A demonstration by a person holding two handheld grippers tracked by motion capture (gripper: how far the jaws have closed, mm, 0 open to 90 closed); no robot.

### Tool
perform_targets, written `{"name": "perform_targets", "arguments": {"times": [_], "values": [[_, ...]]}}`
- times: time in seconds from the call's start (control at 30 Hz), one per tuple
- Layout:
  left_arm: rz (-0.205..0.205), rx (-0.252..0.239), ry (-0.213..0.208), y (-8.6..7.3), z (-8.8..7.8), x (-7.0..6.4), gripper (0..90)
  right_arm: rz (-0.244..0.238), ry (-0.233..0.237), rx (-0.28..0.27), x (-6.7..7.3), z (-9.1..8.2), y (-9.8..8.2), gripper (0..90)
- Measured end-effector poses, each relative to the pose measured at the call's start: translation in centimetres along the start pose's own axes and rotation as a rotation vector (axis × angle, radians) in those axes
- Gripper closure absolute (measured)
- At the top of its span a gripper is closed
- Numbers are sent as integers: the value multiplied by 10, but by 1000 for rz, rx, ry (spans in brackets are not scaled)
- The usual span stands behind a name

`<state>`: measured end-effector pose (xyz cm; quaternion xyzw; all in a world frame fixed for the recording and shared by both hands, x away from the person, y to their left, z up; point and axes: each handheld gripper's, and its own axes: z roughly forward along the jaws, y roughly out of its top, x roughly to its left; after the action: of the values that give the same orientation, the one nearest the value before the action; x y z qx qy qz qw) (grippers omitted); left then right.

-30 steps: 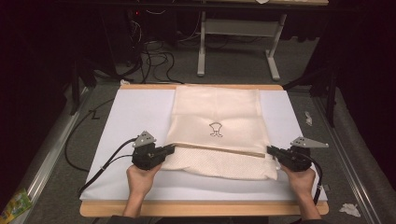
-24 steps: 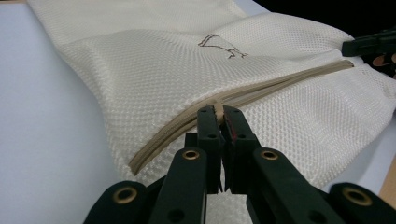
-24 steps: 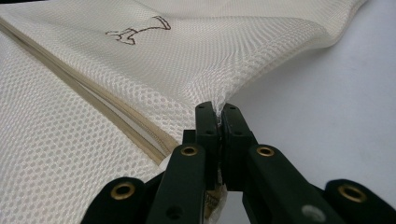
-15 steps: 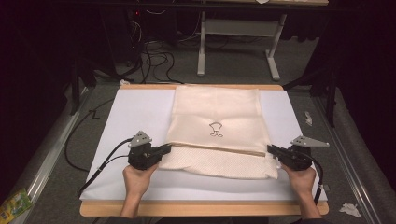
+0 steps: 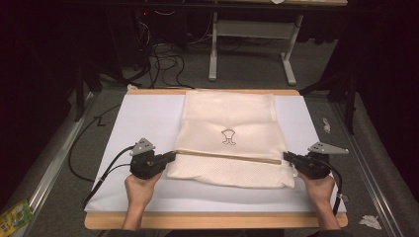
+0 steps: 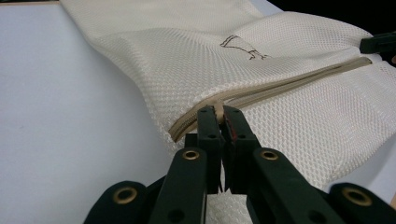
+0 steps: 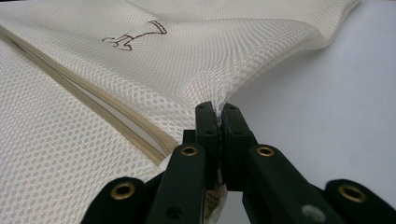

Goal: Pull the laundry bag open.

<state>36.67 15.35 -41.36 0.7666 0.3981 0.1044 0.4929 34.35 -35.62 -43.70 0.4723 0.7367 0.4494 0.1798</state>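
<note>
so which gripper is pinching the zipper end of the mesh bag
The left gripper: its jaws clamp the zipper end of the mesh bag. The right gripper pinches plain mesh.

Bright lit tabletop, dark surroundings, soft focus.

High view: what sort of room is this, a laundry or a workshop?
Probably a lab or workshop set up for recording. A white work mat covers the wooden table, loose cables lie on the grey floor, and a metal desk frame stands behind.

left gripper [image 5: 170, 157], right gripper [image 5: 287, 157], fingers clamped
</note>
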Motion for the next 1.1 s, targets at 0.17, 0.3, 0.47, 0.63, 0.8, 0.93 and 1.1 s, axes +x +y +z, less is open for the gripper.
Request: {"name": "perform_targets", "arguments": {"times": [0.17, 0.3, 0.47, 0.63, 0.8, 0.93, 1.1], "values": [[-3, -1, 11, 0, -5, 3, 872, -6, -9, -2, -1, -1, 2, 885], [-2, 1, 19, 1, -6, 5, 872, -12, -7, -4, -1, -1, 3, 885], [0, 2, 30, 1, -6, 6, 872, -6, -3, -7, -2, 0, 5, 886], [-1, 1, 35, 2, -8, 8, 872, -17, -10, -3, -2, -1, 8, 886], [-3, -3, 40, 3, -9, 9, 873, -15, -13, -17, 0, -2, 14, 886], [-21, -21, 24, 5, -9, 11, 872, -21, -18, -14, -1, 0, 17, 885], [-23, -38, 24, 5, -4, 12, 870, -14, -23, -7, -3, 3, 19, 884]]}}
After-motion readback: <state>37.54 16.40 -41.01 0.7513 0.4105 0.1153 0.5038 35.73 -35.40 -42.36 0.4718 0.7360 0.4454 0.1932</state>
